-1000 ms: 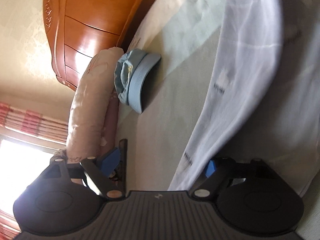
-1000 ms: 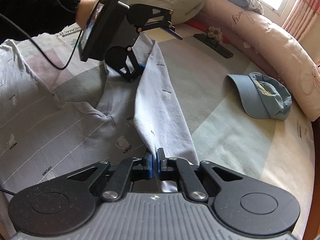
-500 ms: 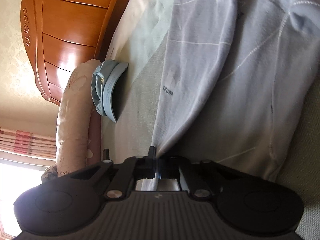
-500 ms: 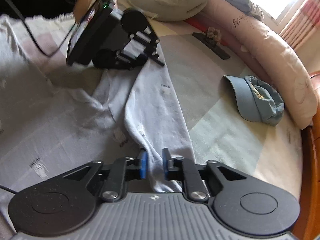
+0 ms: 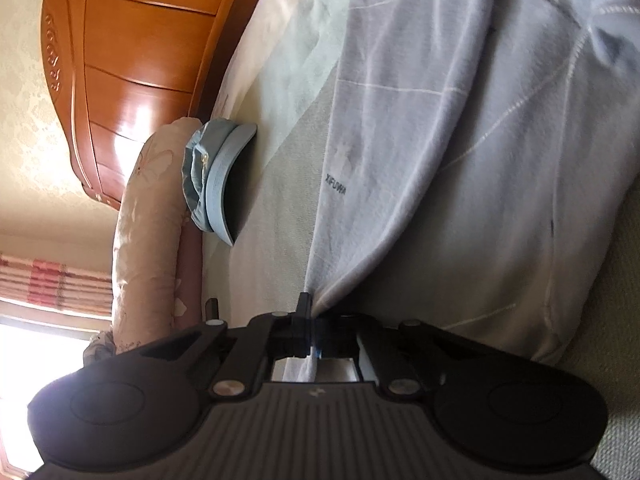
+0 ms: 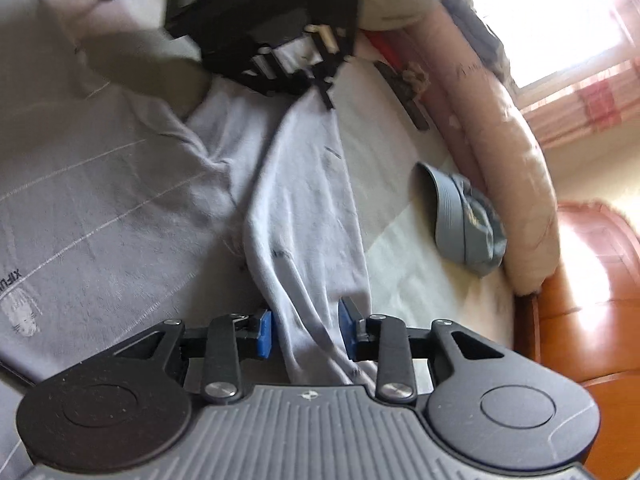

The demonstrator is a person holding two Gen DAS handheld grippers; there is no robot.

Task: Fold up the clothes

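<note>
Showing: a fold under way on the bed (image 6: 420, 280).
Garment (image 5: 460, 160): pale grey top lay spread on the bed, one sleeve (image 6: 304, 208) drawn out.
Cap (image 6: 468, 220): rested apart, beside the bolster.
Left gripper (image 5: 312, 340): clenched on the sleeve edge; a second before, it gaped.
Right gripper (image 6: 306, 332): had just released; fabric lay loose between its blue pads.

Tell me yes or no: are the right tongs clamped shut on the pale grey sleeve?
No, the right tongs stand open, their blue pads apart on either side of the pale grey sleeve.
</note>
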